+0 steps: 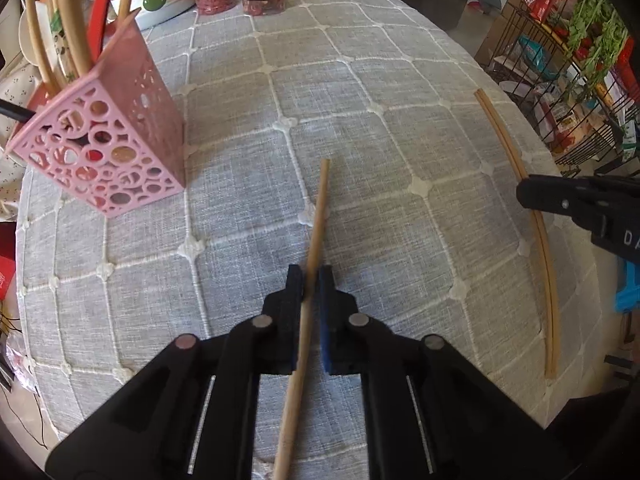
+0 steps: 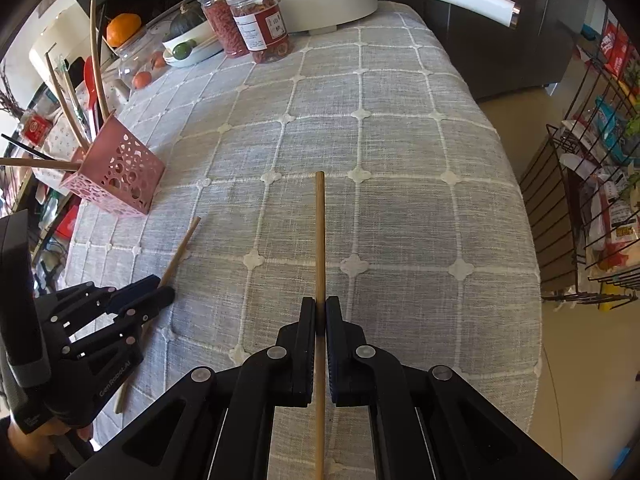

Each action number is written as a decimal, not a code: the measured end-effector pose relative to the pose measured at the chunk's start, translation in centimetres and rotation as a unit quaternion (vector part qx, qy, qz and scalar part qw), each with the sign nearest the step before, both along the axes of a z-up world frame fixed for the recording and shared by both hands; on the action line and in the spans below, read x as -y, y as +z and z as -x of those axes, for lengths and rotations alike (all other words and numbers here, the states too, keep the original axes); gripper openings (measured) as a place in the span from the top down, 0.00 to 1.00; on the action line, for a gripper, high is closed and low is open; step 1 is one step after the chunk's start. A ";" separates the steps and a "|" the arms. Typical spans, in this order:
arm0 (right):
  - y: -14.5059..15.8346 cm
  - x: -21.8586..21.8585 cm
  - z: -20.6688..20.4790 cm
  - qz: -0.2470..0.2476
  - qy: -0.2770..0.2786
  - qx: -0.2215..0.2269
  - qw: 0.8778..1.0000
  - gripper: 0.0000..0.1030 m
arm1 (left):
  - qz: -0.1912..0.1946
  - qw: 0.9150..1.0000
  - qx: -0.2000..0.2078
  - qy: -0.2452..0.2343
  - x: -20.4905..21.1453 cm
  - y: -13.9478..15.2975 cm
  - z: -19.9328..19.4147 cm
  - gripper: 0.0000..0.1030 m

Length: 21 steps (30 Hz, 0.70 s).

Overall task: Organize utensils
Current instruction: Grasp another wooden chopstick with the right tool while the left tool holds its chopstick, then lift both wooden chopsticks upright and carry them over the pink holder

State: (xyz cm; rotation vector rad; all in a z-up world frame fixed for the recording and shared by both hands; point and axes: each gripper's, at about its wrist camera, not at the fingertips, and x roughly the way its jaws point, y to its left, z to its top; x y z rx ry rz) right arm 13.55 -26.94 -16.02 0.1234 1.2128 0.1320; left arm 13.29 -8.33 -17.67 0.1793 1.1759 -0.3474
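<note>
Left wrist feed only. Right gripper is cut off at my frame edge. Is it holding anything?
Observer: Yes. The right gripper is shut on a chopstick that points straight ahead between its fingers.
Operator: What's past the table on that side?
Observer: The tablecloth drops to bare floor, then the wire rack.
Operator: Anything beyond the pink holder?
Observer: An orange sits farther back than the pink holder.
</note>
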 end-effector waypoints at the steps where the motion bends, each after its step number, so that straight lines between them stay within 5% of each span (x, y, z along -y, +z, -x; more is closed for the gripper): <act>1: 0.2 0.0 0.2 0.002 0.000 0.003 1.000 0.95 | -0.004 1.000 0.004 -0.003 0.2 0.0 0.2 0.93; 11: 3.6 -0.3 2.5 -0.004 0.007 0.050 0.999 0.95 | 0.019 0.997 0.063 -0.050 0.8 4.6 4.6 0.93; 21: 9.2 -1.8 4.8 -0.002 0.017 0.139 0.990 0.95 | 0.050 0.983 0.153 -0.085 -1.1 10.8 9.9 0.93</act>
